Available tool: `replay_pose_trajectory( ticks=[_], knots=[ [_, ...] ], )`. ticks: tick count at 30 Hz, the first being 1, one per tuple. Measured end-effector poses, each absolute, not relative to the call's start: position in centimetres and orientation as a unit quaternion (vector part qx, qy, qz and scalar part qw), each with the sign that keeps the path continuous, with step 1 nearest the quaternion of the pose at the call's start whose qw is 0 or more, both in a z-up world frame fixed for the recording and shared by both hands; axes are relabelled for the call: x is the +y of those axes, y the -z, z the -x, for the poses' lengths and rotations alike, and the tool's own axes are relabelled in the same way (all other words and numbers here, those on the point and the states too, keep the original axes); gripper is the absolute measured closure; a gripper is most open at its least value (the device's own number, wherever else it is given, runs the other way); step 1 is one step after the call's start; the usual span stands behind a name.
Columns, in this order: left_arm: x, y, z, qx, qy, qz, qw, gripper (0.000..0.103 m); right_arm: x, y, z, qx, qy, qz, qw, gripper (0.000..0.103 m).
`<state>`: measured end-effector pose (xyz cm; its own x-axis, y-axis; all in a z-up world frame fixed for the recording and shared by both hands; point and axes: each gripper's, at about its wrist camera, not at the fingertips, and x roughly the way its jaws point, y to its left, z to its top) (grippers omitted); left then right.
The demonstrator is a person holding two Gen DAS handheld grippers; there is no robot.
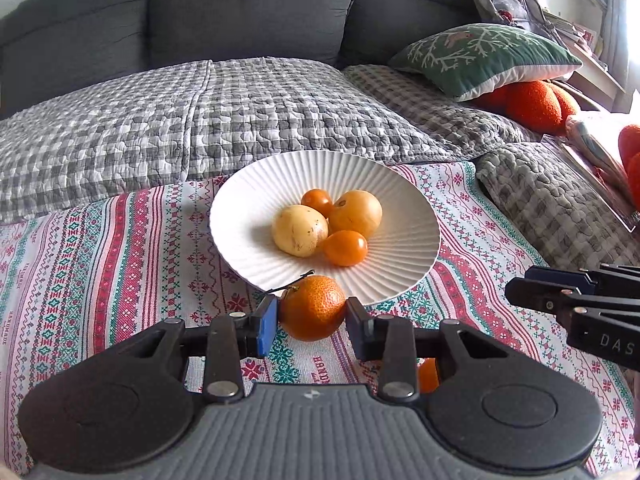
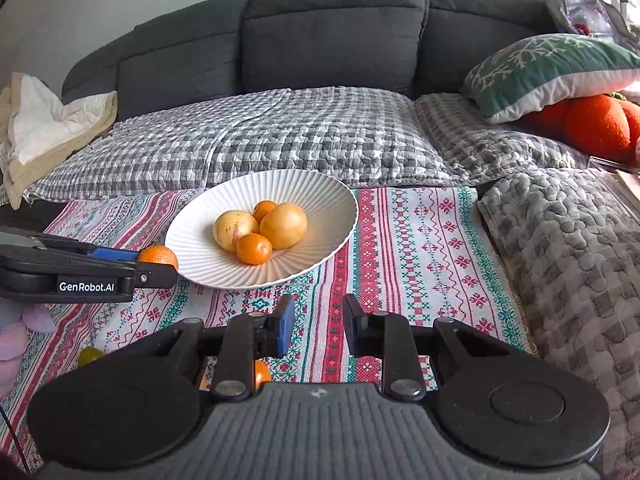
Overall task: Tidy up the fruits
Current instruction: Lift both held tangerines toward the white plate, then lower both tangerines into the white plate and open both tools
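A striped patterned cloth [image 2: 420, 240] covers the surface, grey sofa [image 2: 332, 28] behind. The white plate [image 2: 332, 200] holds four fruits. Left gripper [image 1: 312, 316] has its jaws around the tangerine [image 1: 314, 308], just off the plate's near rim; whether they pinch it, I cannot tell. Right gripper [image 2: 319, 324] hovers, jaws apart, holding nothing. Only the right view shows a crumpled blanket [image 2: 44, 128] far left.

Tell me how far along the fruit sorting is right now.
Four fruits already sit in the white plate. The left gripper brackets a tangerine beside the plate's rim. The right gripper is open, holding nothing. At least two more fruits remain on the patterned cloth.
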<state>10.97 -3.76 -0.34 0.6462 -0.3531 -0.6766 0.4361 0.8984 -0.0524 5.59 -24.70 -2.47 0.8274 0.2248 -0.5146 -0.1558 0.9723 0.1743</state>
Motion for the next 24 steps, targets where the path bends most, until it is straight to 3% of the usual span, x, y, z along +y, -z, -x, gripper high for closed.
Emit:
replay_pose_trajectory(
  ticks=[9,17,24],
  knots=[
    [-3.7,1.8,-9.6,0.373,0.228,-0.039,0.899,0.077,-25.8,4.8,-3.7,0.333,-0.138,-0.067,0.93,0.063],
    [-4.0,2.0,-8.5,0.378,0.235,-0.035,0.895,0.077,-24.7,6.5,-4.0,0.37,-0.141,-0.055,0.917,0.063],
    [-4.2,1.9,-8.4,0.377,0.239,-0.035,0.894,0.077,-24.6,6.9,-4.0,0.372,-0.137,-0.054,0.917,0.07]
  ],
)
